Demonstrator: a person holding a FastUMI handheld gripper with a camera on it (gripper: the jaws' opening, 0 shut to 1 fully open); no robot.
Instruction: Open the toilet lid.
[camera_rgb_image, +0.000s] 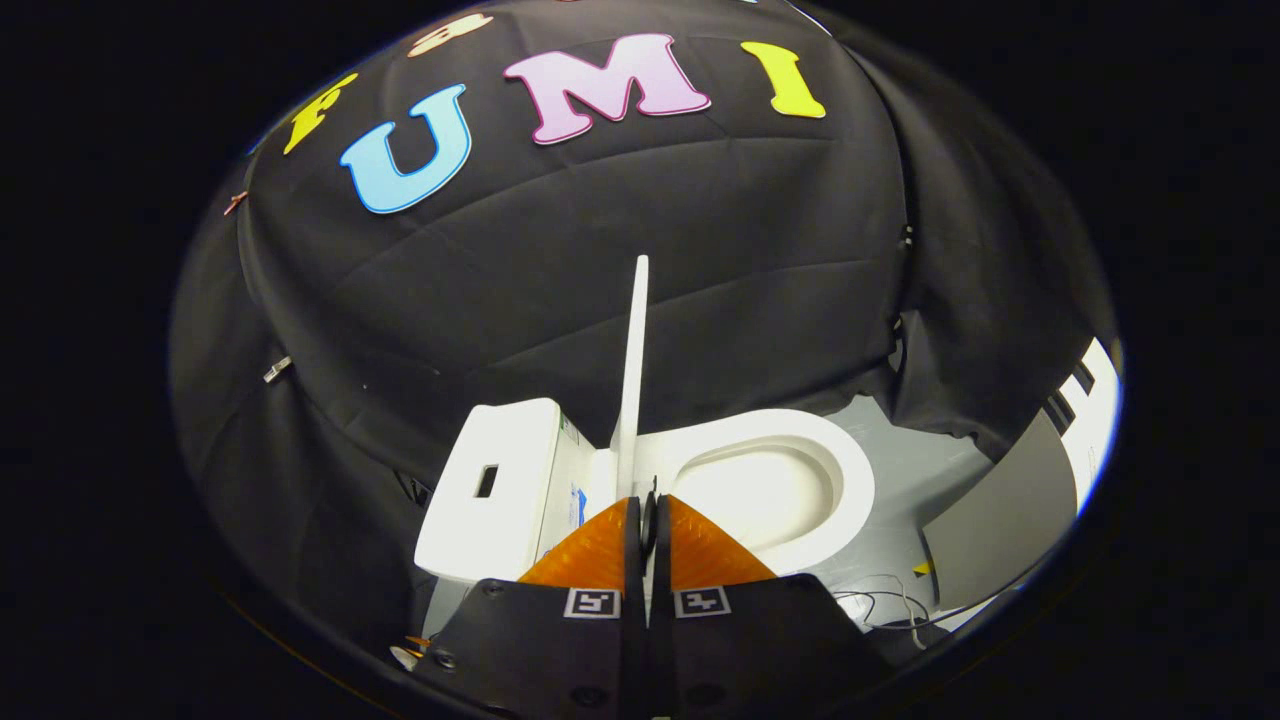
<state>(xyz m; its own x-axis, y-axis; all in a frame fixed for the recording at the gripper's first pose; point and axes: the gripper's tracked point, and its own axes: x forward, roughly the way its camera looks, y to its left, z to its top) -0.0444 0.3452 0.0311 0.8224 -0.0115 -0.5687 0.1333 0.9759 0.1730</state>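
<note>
Black cloth backs a white toilet (770, 470) whose thin white plastic lid (633, 370) stands upright, edge-on, straight ahead of the tool (650, 515) — orange fingers (600, 550) clamped on its lower edge — tank (500, 480) lying left.

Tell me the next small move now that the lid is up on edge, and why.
Probably ease the toilet lid a little further toward the tank, then let go. The lid stands nearly upright, seen edge-on, with the seat and bowl already uncovered. The gripper has its jaws closed at the lid's lower edge, apparently pinching it, and the lid is not yet resting against the tank.
</note>
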